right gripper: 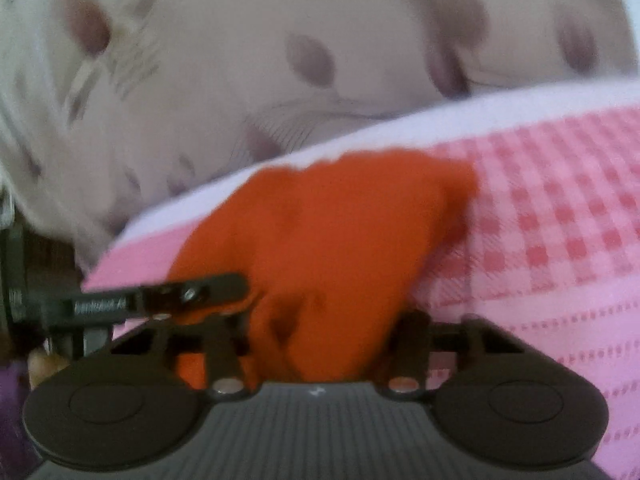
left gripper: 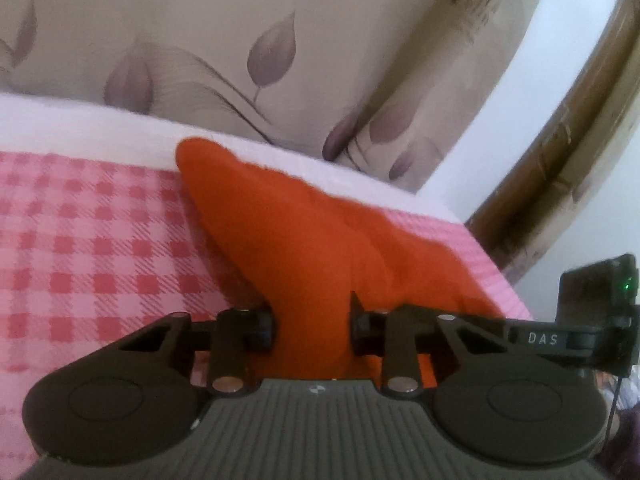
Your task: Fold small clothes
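An orange-red small garment (left gripper: 304, 232) lies bunched on a pink checked cloth (left gripper: 80, 248) and rises toward both cameras. My left gripper (left gripper: 313, 326) has its fingers on either side of a fold of the garment, closed against it. In the blurred right wrist view the same garment (right gripper: 332, 240) runs between the fingers of my right gripper (right gripper: 320, 344), which also pinch it. The other gripper's arm (right gripper: 160, 300) shows at the left of that view. The fingertips are mostly hidden by the fabric.
The pink checked cloth (right gripper: 560, 240) covers the surface, with a white band (left gripper: 100, 128) along its far edge. Behind it hangs a beige curtain with purple leaf prints (left gripper: 240, 40). A wooden frame (left gripper: 560, 152) and a white wall stand at the right.
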`<move>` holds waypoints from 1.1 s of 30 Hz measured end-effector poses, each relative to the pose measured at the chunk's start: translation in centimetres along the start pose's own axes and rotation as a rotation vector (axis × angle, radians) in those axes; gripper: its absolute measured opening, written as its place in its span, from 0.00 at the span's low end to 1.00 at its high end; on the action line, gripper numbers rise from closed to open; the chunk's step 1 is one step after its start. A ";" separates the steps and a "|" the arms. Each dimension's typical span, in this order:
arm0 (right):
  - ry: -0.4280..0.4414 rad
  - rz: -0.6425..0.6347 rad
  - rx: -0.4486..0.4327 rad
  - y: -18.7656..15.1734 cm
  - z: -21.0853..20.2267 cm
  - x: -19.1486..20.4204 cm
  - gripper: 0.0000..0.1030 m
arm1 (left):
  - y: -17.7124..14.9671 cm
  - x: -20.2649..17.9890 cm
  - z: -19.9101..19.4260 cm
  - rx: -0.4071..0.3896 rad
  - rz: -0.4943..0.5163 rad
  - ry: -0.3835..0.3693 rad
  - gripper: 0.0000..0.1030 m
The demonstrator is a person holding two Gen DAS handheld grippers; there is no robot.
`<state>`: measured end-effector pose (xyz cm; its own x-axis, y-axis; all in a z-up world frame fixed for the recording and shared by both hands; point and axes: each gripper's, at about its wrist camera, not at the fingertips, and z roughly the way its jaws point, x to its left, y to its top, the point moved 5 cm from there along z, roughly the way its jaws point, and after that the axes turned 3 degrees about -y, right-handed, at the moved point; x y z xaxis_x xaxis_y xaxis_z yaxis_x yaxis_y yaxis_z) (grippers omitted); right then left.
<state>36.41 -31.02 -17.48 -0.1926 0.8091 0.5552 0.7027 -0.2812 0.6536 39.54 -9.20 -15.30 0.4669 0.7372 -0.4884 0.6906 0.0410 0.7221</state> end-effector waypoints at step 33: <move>-0.009 -0.014 -0.023 -18.7 -8.8 14.0 0.56 | -14.8 -2.7 -20.6 -0.136 0.167 0.430 1.00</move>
<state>14.57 -18.95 -17.41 -0.1958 0.8179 0.5410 0.6837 -0.2816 0.6732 16.65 2.05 -14.61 0.2745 0.9522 -0.1341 0.5336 -0.0349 0.8450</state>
